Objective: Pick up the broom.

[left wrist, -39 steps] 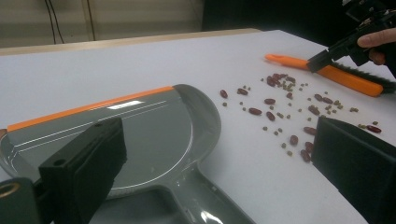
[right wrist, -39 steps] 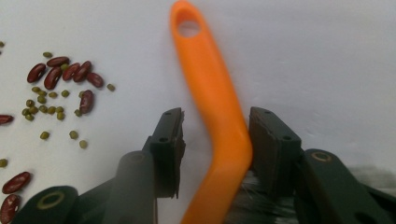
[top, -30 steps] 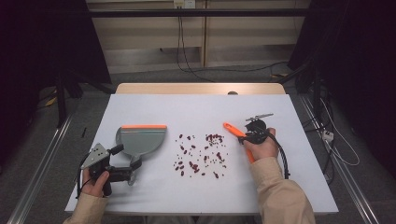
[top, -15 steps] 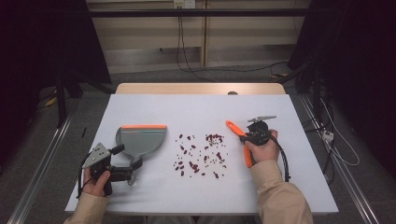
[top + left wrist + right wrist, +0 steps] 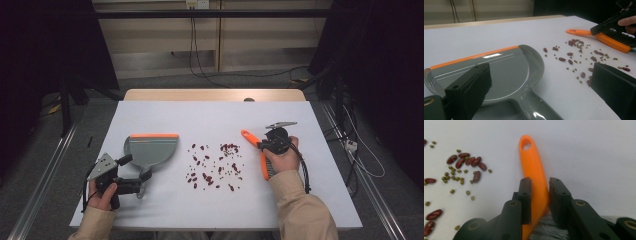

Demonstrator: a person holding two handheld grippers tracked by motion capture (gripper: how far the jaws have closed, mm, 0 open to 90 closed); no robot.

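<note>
The right tongs (image 5: 540,195) are shut on the orange handle of the brush (image 5: 532,172). Both black jaws press on the handle, one on each side. The jaws have just been closing, with the handle between them. The brush lies on the white desk (image 5: 210,115), on the right side. Its handle end, with a hole in it, points away from the person. In the right gripper view, some grey bristles show low down between the jaws.

The left tongs (image 5: 134,175) are open wide. Nothing is held in them. In the left gripper view the two jaws stand far apart, and the grey stem of the dustpan (image 5: 506,72) lies on the desk between them. The jaws are not pressing on it.

The dustpan lies flat on the left side of the desk. Its orange edge faces away from the person.

The beans (image 5: 215,167) are spread on the desk between the dustpan and the brush. Some are big and dark red. Some are small and green. The ones nearest the brush lie just beside its handle.
</note>
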